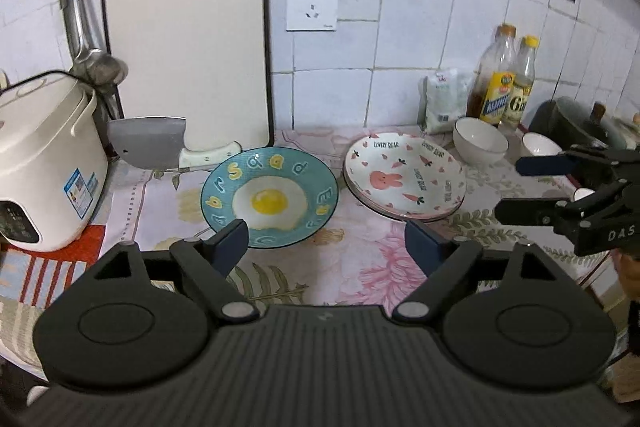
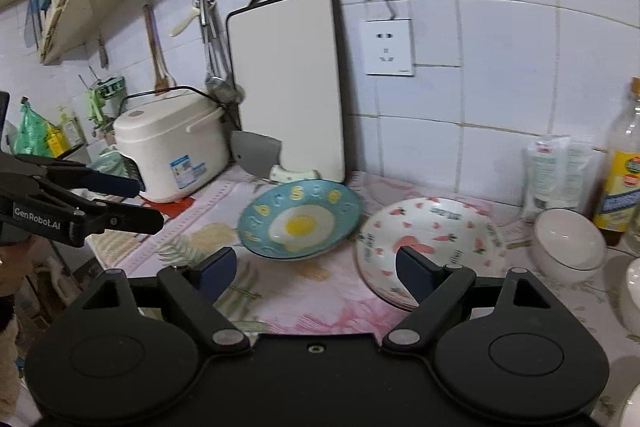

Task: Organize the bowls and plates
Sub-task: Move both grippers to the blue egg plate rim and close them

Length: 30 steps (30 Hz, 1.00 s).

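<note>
A teal plate with a fried-egg picture (image 1: 269,201) (image 2: 299,219) lies on the floral counter cloth. To its right is a short stack of white plates with a pink rabbit (image 1: 405,183) (image 2: 436,243). A white bowl (image 1: 479,139) (image 2: 570,243) stands right of the stack, and a second white bowl (image 1: 540,145) stands further right. My left gripper (image 1: 326,241) is open and empty, just in front of the two plates. My right gripper (image 2: 314,267) is open and empty, in front of them too; it shows in the left wrist view (image 1: 516,187).
A rice cooker (image 1: 44,159) (image 2: 172,147) stands at the left. A cutting board (image 1: 188,47) (image 2: 288,83) leans on the tiled wall with a cleaver (image 1: 148,143) before it. Oil bottles (image 1: 500,79) and a bag (image 1: 444,99) stand at the back right. A dark pot (image 1: 576,125) is far right.
</note>
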Each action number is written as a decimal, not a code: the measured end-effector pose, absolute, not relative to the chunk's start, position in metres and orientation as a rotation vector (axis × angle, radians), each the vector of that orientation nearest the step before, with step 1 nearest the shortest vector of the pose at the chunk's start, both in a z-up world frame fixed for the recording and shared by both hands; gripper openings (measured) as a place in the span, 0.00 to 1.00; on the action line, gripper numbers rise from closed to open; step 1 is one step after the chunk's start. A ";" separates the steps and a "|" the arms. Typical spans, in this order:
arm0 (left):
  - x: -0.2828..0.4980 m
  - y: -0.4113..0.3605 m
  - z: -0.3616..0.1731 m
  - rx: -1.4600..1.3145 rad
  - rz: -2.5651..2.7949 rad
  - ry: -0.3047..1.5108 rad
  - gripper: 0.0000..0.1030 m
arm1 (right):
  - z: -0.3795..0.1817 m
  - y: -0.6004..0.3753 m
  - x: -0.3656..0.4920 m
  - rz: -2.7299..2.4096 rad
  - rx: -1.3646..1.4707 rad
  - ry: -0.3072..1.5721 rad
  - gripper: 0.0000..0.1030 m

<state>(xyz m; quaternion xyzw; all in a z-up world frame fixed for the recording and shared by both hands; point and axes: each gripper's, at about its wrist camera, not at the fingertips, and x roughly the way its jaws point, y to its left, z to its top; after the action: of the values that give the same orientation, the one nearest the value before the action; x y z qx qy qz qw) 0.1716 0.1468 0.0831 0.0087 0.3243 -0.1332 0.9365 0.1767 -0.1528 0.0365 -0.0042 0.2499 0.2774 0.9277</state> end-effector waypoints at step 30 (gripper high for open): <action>0.308 0.239 -0.066 -0.289 -0.134 0.773 0.50 | -0.096 -0.042 0.318 0.486 0.276 0.718 0.57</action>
<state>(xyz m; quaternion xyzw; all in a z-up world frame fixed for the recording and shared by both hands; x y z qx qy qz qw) 0.3082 0.2387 -0.0663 -0.1405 0.3755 -0.0651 0.9138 0.3179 -0.0417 -0.0955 0.1334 0.3468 0.2349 0.8982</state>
